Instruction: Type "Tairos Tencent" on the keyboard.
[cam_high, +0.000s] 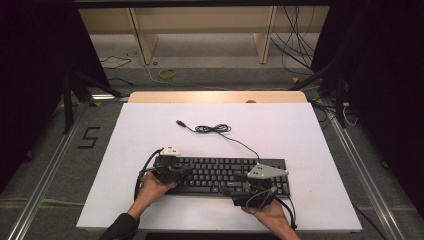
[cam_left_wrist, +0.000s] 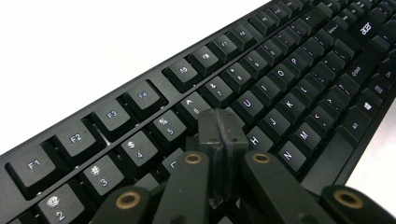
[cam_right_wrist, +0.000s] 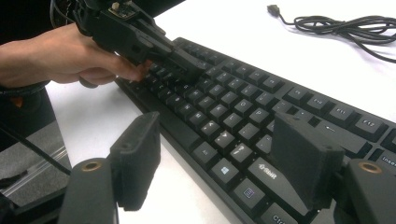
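Observation:
A black keyboard (cam_high: 225, 175) lies across the near half of the white table (cam_high: 150, 130). My left gripper (cam_high: 187, 172) is shut with nothing between its pads, and its tip (cam_left_wrist: 221, 130) rests on the keyboard (cam_left_wrist: 280, 70) among the letter keys below the 6 key. The right gripper (cam_high: 235, 192) is at the keyboard's right front. It stands open (cam_right_wrist: 215, 135), with one jaw over the table in front of the keyboard (cam_right_wrist: 233, 107) and the other over the keys. Farther off, the left gripper (cam_right_wrist: 187, 63) points down onto the keys.
The keyboard's loose cable (cam_high: 212, 129) lies coiled on the table behind it, USB plug (cam_high: 179, 122) at the left; the cable (cam_right_wrist: 336, 25) also shows at the top right of the right gripper view. A wooden board (cam_high: 215, 96) edges the far side. Cables and stand legs surround the table.

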